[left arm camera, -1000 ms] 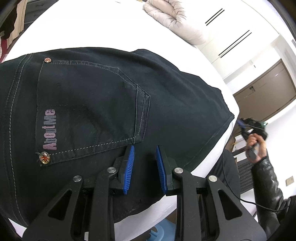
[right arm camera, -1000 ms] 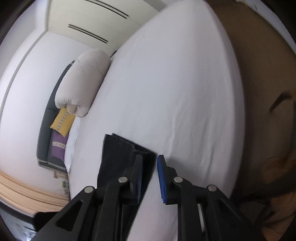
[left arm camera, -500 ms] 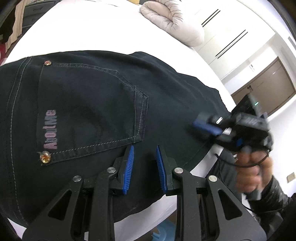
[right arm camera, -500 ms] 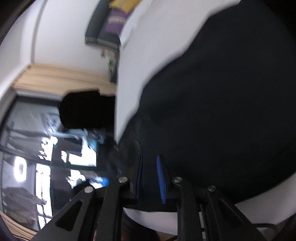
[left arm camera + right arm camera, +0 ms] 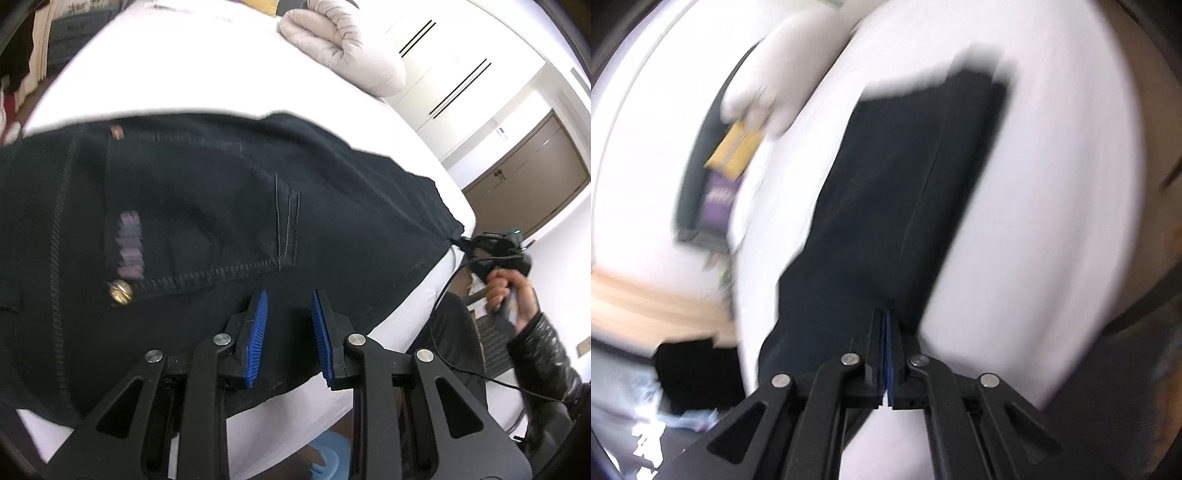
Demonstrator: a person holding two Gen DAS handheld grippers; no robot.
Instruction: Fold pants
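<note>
Right wrist view: right claw (image 5: 888,354) has just been closing and is now clenched at the near edge of the pants (image 5: 905,192); blur hides whether cloth is pinched. Dark pants lie flat on a white bed (image 5: 1052,184), legs stacked lengthwise. Left wrist view: left claw (image 5: 288,332) hovers part-released over the seat, w/ nothing between its pads, just below the back pocket (image 5: 199,218). Step looks like gripping the hem; next likely lifting it toward the waist.
</note>
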